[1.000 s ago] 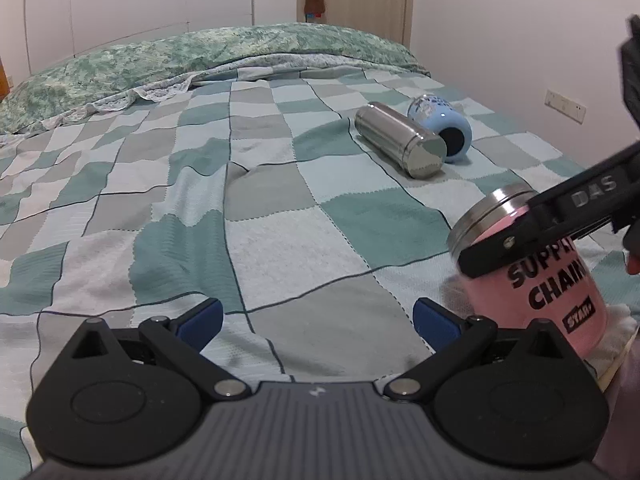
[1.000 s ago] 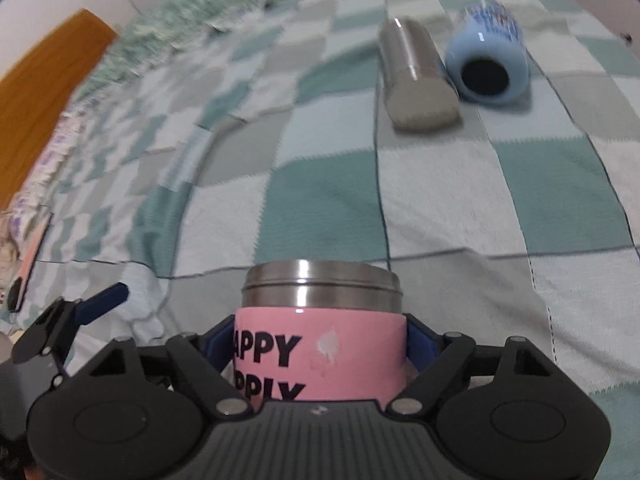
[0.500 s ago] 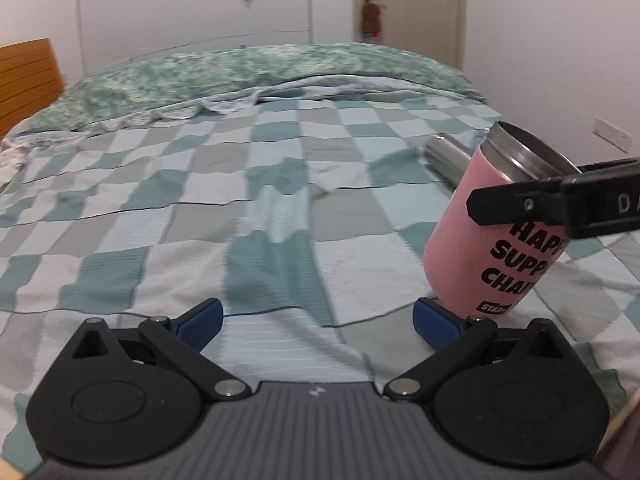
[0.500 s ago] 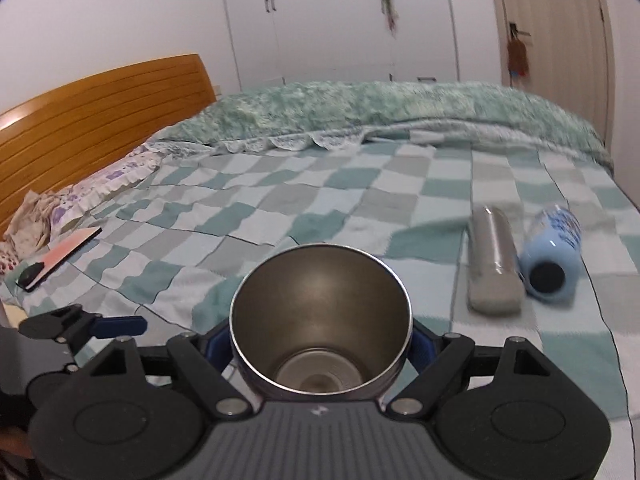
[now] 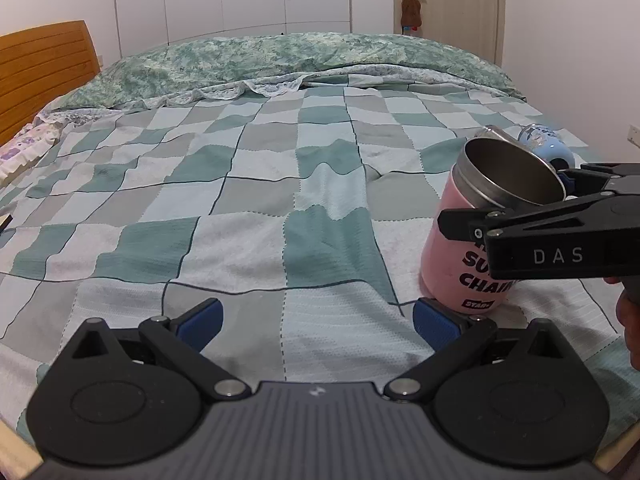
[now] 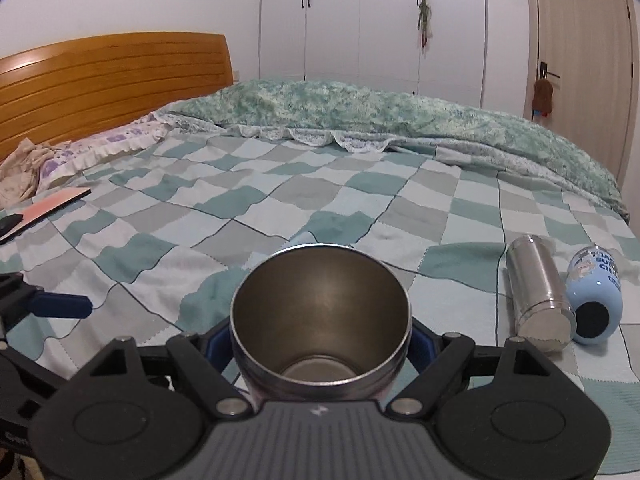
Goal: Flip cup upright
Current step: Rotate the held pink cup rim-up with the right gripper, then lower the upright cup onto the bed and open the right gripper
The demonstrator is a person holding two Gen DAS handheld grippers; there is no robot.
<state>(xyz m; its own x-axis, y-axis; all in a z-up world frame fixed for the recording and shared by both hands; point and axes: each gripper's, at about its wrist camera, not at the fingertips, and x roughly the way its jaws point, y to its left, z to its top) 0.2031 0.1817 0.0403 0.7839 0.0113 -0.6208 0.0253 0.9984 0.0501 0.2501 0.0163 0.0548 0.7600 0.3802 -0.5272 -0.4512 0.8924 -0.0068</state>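
A bedroom scene seen from two handheld grippers above a bed covered in a green, grey and white checked blanket (image 5: 256, 184). In the left wrist view, the left gripper (image 5: 316, 318) sits at 6 o'clock with its blue-tipped fingers (image 5: 200, 318) spread wide apart and nothing between them. At 3 o'clock in that view, a pink cup (image 5: 472, 248) with a steel rim and black lettering stands mouth-up on the blanket, leaning slightly, its base touching the fabric. The right gripper (image 5: 532, 224), a black tool marked DAS, reaches in from the right edge and clamps the cup's upper body. In the right wrist view, the same cup (image 6: 320, 320) fills the 6 o'clock area, its open steel mouth facing the camera, with the right gripper's (image 6: 320, 340) blue pads (image 6: 218, 346) pressed against both sides of it. At 3 o'clock in that view, a steel flask (image 6: 536, 296) lies on its side, and a light blue bottle (image 6: 596, 300) lies just beside it. A wooden headboard (image 6: 112, 80) stands at 10 o'clock and white wardrobe doors (image 6: 360, 24) at 12 o'clock.
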